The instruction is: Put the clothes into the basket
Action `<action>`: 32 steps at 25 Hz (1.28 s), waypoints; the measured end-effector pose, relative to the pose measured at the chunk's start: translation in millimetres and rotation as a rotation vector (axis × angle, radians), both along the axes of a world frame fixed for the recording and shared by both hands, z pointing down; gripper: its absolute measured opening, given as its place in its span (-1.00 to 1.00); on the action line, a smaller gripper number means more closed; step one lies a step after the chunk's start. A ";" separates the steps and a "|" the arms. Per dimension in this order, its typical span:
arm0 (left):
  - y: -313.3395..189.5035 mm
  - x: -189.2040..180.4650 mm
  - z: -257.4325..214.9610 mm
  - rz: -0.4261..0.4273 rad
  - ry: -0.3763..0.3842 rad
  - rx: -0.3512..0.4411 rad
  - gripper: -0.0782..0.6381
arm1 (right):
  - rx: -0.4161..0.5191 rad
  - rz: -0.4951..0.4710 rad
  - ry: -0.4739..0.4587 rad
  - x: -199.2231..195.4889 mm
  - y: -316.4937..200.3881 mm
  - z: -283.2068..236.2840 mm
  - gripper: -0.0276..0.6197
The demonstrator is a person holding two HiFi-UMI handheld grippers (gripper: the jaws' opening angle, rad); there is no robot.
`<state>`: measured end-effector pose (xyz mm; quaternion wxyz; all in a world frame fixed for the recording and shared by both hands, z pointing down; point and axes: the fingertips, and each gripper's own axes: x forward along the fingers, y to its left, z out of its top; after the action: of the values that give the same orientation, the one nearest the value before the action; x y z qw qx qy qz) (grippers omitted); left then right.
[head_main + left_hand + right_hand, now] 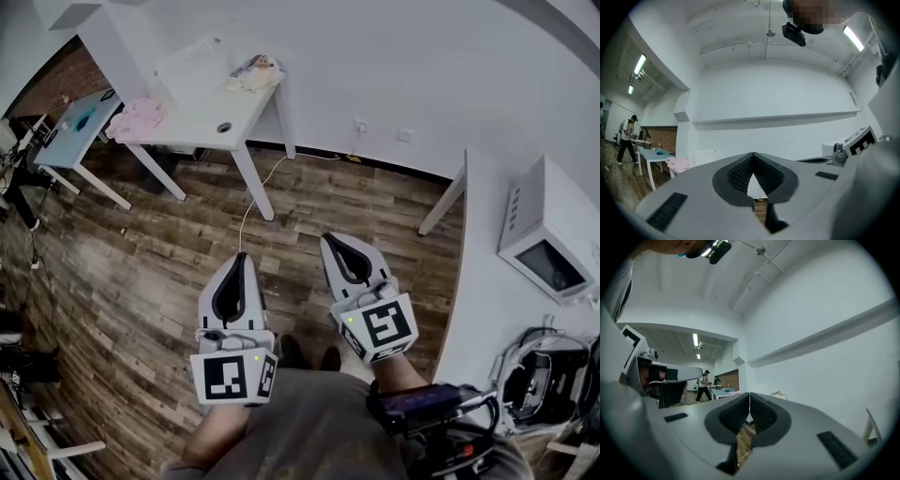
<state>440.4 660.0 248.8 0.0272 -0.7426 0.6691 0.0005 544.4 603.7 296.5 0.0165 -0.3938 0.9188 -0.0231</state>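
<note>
Both grippers are closed and empty. My left gripper (240,258) and my right gripper (330,242) are held level close to my body, above the wooden floor (141,272), each with its jaw tips meeting and nothing between them. A pink heap of clothes (136,119) lies on the white table (192,136), well ahead of me. A second, pale bundle (253,73) sits at the table's far corner. I cannot pick out a basket for certain. I judge that the task has not begun: no garment is lifted, and everything is left to do.
</note>
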 end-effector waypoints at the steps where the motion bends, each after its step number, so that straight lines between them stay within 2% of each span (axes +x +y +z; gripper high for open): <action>1: -2.9 0.8 1.2 0.002 0.000 -0.003 -0.76 | -0.004 0.001 0.002 1.0 -1.7 2.0 -0.89; 8: -38.0 -5.0 15.2 0.028 0.020 -0.021 -0.76 | -0.059 0.015 -0.026 -0.6 -34.4 18.7 -0.89; 12: -73.3 -20.6 28.8 0.040 0.053 -0.032 -0.76 | -0.075 0.026 -0.023 -13.5 -67.2 28.2 -0.89; 22: -179.4 -99.6 23.2 0.047 0.091 -0.013 -0.76 | -0.062 0.007 0.016 -100.7 -176.5 21.2 -0.89; 28: -217.9 -140.5 9.8 0.041 0.105 0.034 -0.76 | -0.034 -0.006 0.030 -140.9 -215.0 7.1 -0.89; 32: -234.7 -150.8 10.5 0.044 0.121 0.037 -0.76 | -0.029 -0.008 0.040 -152.5 -230.4 4.5 -0.89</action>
<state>289.6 425.3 259.3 0.0002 -0.7552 0.6529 0.0583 391.9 373.3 301.0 -0.0078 -0.3905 0.9201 -0.0286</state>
